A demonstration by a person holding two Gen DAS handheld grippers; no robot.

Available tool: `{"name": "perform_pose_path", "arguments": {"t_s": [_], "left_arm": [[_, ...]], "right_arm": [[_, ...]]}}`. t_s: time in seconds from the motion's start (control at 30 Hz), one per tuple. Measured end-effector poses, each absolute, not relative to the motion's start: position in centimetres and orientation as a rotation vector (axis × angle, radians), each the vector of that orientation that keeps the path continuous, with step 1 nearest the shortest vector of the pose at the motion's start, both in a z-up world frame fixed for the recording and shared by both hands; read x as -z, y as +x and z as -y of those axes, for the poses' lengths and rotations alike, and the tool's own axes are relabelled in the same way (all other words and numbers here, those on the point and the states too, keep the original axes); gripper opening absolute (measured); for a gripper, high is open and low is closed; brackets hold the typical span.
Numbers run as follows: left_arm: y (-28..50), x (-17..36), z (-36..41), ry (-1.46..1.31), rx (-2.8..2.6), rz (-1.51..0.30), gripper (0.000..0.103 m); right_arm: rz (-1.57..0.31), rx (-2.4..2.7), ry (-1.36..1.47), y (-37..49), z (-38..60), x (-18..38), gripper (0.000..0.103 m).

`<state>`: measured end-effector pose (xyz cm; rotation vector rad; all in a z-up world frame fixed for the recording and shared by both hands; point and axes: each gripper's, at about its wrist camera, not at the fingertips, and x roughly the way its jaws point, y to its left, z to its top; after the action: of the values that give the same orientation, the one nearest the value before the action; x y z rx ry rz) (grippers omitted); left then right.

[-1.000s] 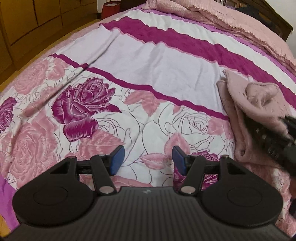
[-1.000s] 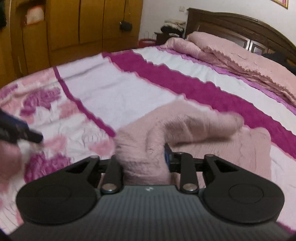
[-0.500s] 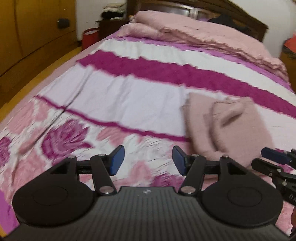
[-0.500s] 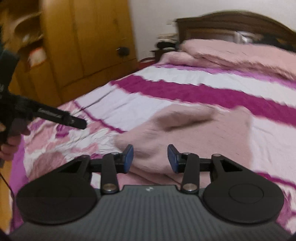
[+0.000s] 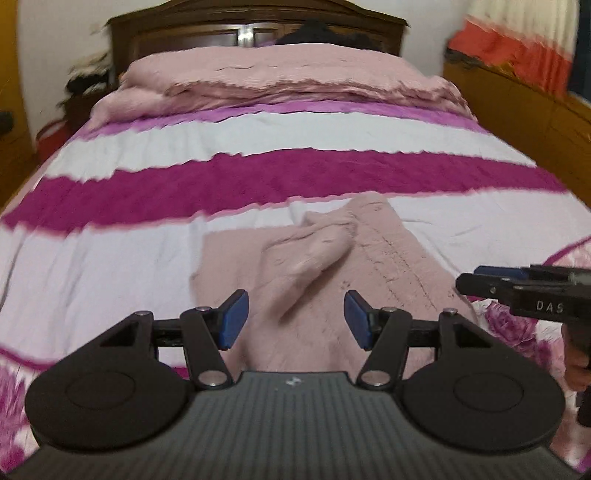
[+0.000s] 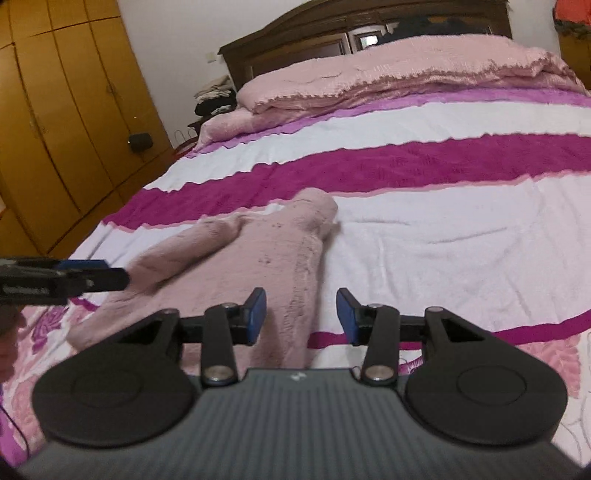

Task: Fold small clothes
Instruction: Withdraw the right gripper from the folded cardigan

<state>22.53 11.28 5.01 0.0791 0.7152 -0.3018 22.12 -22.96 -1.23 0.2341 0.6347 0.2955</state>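
Note:
A small fuzzy pink garment (image 5: 332,266) lies folded on the striped bedspread (image 5: 110,258), one sleeve laid across its top. In the left wrist view my left gripper (image 5: 295,323) hovers open just short of its near edge, nothing between the blue pads. The right gripper (image 5: 476,277) pokes in from the right, past the garment's right edge. In the right wrist view my right gripper (image 6: 301,315) is over the garment's (image 6: 258,258) right edge, jaws opening, pads clear of the cloth. The left gripper (image 6: 107,273) reaches in from the left.
A pink quilt (image 5: 288,77) is bunched at the dark wooden headboard (image 5: 255,26). Yellow wardrobe doors (image 6: 62,122) stand to the left of the bed. A wooden side rail (image 5: 524,107) runs along the right. A hand (image 5: 576,365) holds the right gripper's handle.
The right gripper let go of the pink garment and drew back as its jaws widened. Both grippers swung round from the bed's side to face the headboard, with the garment left lying on the bedspread.

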Motion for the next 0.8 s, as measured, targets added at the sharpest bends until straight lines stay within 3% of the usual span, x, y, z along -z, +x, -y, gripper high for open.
{"name": "perform_pose_path", "arguments": {"t_s": [0.1, 0.2, 0.3, 0.43, 0.57, 0.67, 0.7, 0.73, 0.8], "left_arm": [[24.2, -3.7, -9.7, 0.097, 0.294, -0.714, 0.065], [26.0, -2.4, -9.1, 0.088, 0.218, -0.72, 0.063], [26.9, -1.9, -9.8, 0.058, 0.13, -0.732, 0.024], [26.2, -2.6, -12.4, 0.023, -0.01, -0.67, 0.024], [26.5, -1.1, -15.9, -0.035, -0.105, -0.775, 0.024], [25.5, -0.6, -18.4, -0.193, -0.031, -0.817, 0.027], [25.1, -0.5, -19.1, -0.256, 0.001, -0.829, 0.035], [24.7, -0.5, -19.9, -0.314, 0.026, -0.83, 0.05], [23.8, -0.8, -21.1, -0.4, 0.027, -0.809, 0.069]], "right_arm": [[-0.631, -0.28, 0.246, 22.9, 23.2, 2.4, 0.06], [-0.626, -0.281, 0.28, 23.0, 23.5, 3.5, 0.063], [-0.626, -0.293, 0.335, 23.4, 23.8, 4.0, 0.063], [-0.617, -0.333, 0.353, 23.9, 23.5, 3.8, 0.065], [-0.616, -0.412, 0.329, 24.1, 22.0, 3.3, 0.065], [-0.624, -0.412, 0.294, 24.3, 21.2, 3.1, 0.065], [-0.632, -0.412, 0.302, 24.4, 21.3, 3.0, 0.066], [-0.648, -0.412, 0.33, 24.6, 21.8, 3.0, 0.068], [-0.689, -0.427, 0.391, 25.1, 22.7, 2.9, 0.085]]}}
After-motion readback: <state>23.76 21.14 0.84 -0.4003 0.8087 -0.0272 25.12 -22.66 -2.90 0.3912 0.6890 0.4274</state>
